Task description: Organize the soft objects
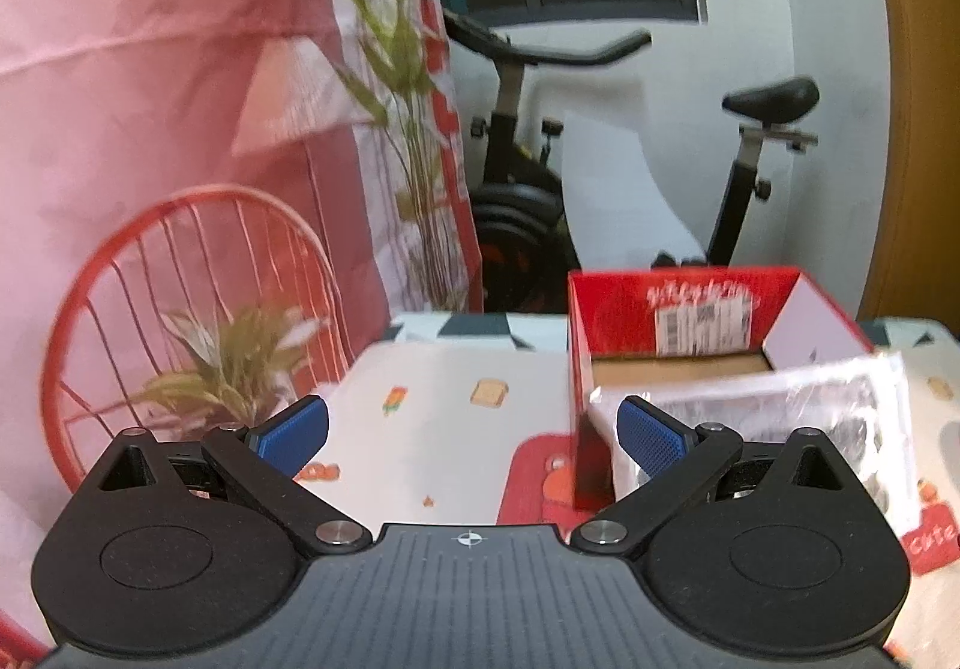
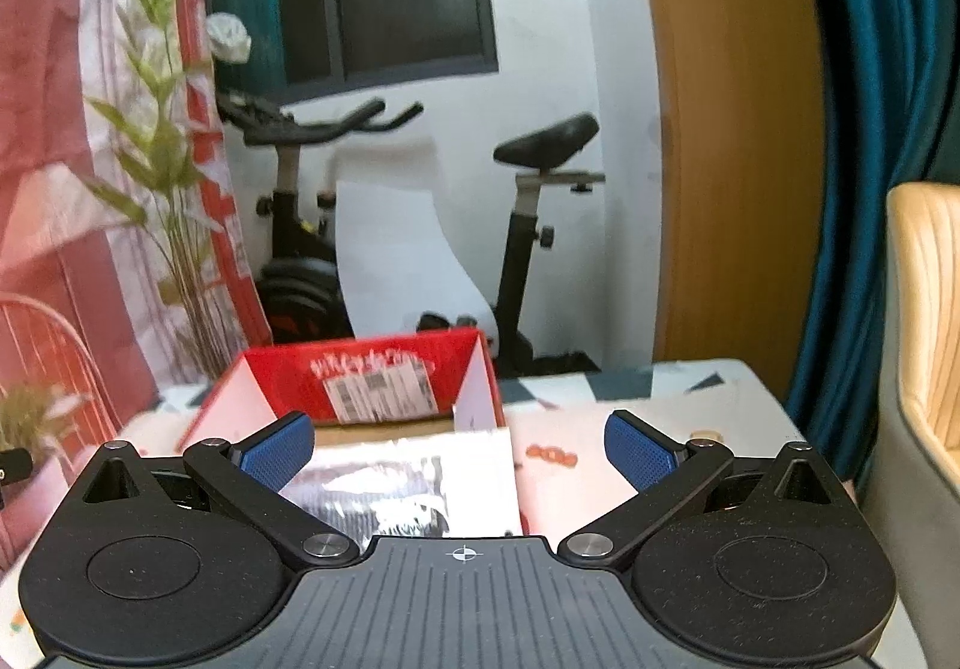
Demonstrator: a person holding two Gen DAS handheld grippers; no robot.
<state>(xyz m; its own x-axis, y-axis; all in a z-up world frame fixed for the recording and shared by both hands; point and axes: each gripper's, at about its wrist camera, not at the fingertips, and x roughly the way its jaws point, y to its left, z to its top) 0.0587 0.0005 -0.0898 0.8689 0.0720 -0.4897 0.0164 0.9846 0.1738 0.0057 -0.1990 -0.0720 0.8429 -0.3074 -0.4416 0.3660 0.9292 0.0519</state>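
Both grippers we hold wide and empty: the right gripper (image 2: pixel 459 450) hangs over the crinkled clear plastic packet with dark contents (image 2: pixel 408 483), lined up to take it, while the left gripper (image 1: pixel 474 429) waits beside it. That packet (image 1: pixel 780 417) lies on the table with the printed white cloth (image 1: pixel 438 429), touching the near edge of the open red cardboard box (image 2: pixel 372 375), which we judge to be its destination. Behind stand a black exercise bike (image 2: pixel 528 189) and a red wire chair (image 1: pixel 198 273).

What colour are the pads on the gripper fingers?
Blue, with a fine dotted texture; the pads show best in the right wrist view.
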